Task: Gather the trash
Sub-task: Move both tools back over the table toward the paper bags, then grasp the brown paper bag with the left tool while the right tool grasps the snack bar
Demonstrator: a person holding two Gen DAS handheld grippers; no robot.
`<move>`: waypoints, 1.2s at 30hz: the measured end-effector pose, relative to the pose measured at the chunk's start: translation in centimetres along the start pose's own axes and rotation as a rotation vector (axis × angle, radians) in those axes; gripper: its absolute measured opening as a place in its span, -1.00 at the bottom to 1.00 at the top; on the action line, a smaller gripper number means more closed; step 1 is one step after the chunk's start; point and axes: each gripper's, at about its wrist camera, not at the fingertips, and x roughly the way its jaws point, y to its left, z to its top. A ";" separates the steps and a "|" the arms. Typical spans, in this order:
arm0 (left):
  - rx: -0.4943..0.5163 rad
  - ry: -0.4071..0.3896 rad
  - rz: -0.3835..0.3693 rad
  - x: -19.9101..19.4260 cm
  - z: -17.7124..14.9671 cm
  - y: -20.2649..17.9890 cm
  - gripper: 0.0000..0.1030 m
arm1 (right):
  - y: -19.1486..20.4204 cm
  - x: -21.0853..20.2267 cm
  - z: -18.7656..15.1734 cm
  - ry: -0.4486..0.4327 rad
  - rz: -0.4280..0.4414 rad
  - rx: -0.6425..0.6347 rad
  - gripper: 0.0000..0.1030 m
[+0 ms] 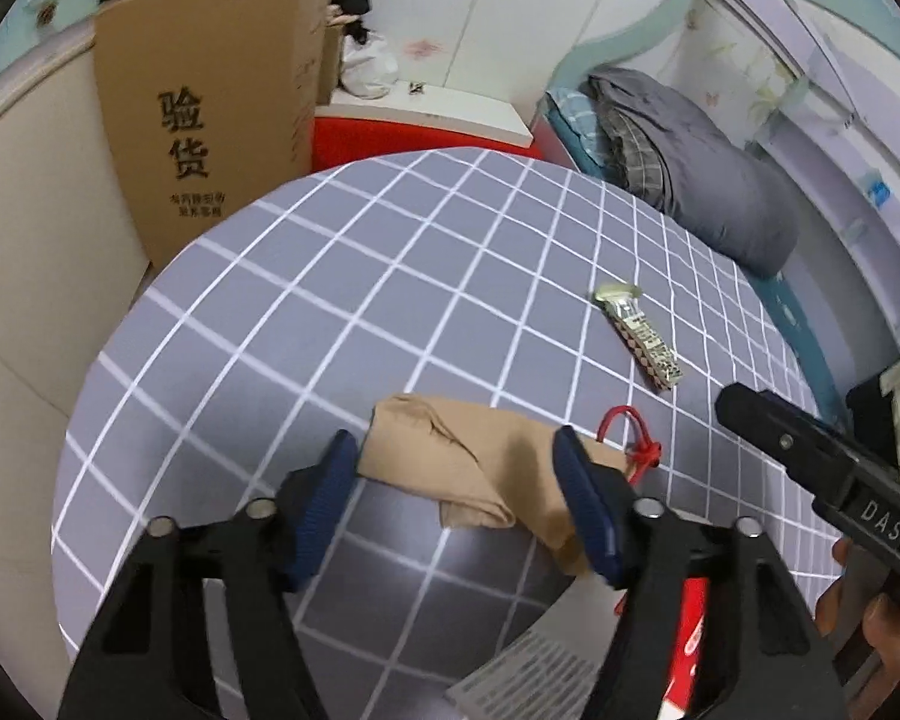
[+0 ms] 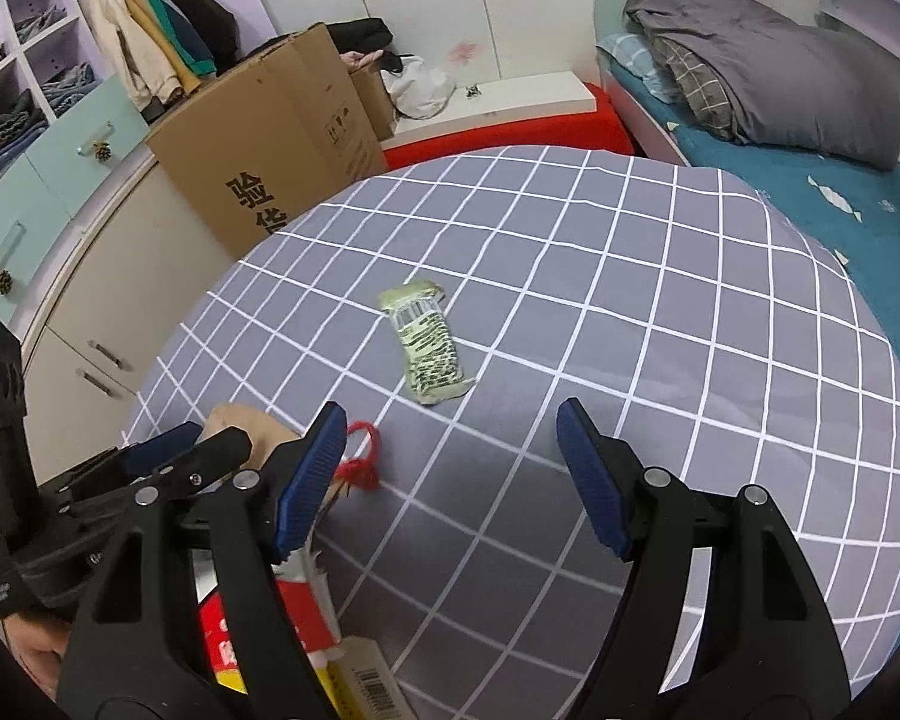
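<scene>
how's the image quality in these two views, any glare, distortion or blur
Left wrist view: strong fisheye bends the checked cloth grid into curves, with bright glare near the tan fabric. Right wrist view: same barrel bend and dark corners; the green wrapper is fairly sharp, while the red string looks soft.

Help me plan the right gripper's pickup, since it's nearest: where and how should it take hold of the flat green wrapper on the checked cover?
Probably the torn near end of the green wrapper, coming down from above. It lies flat on the checked cover with that ragged end curling up slightly, giving the pads an edge. The right gripper is open and empty, the strip ahead of it, lengthwise, so the jaws should straddle its narrow width.
</scene>
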 end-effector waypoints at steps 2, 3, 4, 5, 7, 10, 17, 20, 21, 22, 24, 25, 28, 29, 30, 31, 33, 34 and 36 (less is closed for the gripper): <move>0.035 0.004 0.028 0.3 0.1 -0.9 -0.11 | -0.1 0.6 0.3 0.010 -0.008 0.006 0.39; 0.048 0.006 0.034 0.4 0.2 -1.0 -0.24 | -0.1 0.9 0.5 0.016 -0.008 0.005 0.39; 0.067 0.009 0.047 0.4 0.2 -1.3 -0.65 | 0.1 1.3 0.7 0.021 -0.010 0.003 0.39; 0.081 0.016 0.062 0.6 0.2 -1.4 -0.88 | 0.2 1.6 0.8 0.022 -0.016 0.002 0.39; 0.062 0.009 0.038 0.4 0.2 -0.9 -0.91 | 0.6 2.3 1.2 0.028 -0.020 -0.006 0.39; 0.037 -0.045 0.041 -0.6 0.4 0.4 -0.93 | 1.4 3.3 1.5 0.038 -0.035 -0.036 0.39; -0.013 -0.178 0.044 -5.1 1.0 3.1 -0.94 | 2.5 4.8 1.9 0.066 -0.106 -0.139 -0.49; -0.020 -0.219 0.039 -6.9 1.2 3.4 -0.94 | 2.4 4.6 1.5 0.066 -0.094 -0.148 -0.66; -0.023 -0.238 0.035 -7.7 1.2 3.5 -0.94 | 2.4 4.4 1.4 0.065 -0.079 -0.139 -0.67; -0.022 -0.253 0.032 -8.4 1.2 3.5 -0.94 | 2.3 4.0 1.1 0.055 -0.060 -0.127 -0.68; -0.024 -0.290 0.034 -10.0 1.1 3.5 -0.94 | 2.4 3.0 0.8 0.035 -0.041 -0.122 -0.68; -0.021 -0.302 0.038 -10.7 1.1 3.5 -0.94 | 2.5 2.2 0.7 0.017 -0.024 -0.118 -0.68; -0.019 -0.334 0.046 -12.5 0.6 3.4 -0.94 | 3.4 0.0 0.1 -0.011 0.035 -0.104 -0.68; -0.013 -0.342 0.056 -13.1 0.5 3.4 -0.94 | 3.8 -0.7 0.0 -0.018 0.048 -0.104 -0.68; -0.010 -0.346 0.067 -13.4 0.3 3.4 -0.94 | 4.3 -1.4 -0.3 -0.026 0.063 -0.106 -0.68; -0.009 -0.347 0.073 -13.6 0.1 3.5 -0.94 | 4.8 -1.8 -0.6 -0.029 0.073 -0.107 -0.68; -0.016 -0.342 0.078 -14.0 -0.3 3.8 -0.94 | 6.1 -3.0 -1.4 -0.034 0.105 -0.117 -0.68; -0.015 -0.339 0.087 -14.2 -0.5 3.8 -0.94 | 6.7 -3.3 -1.6 -0.032 0.116 -0.116 -0.68; -0.015 -0.333 0.098 -14.6 -1.0 3.9 -0.94 | 8.1 -4.4 -2.5 -0.030 0.171 -0.116 -0.68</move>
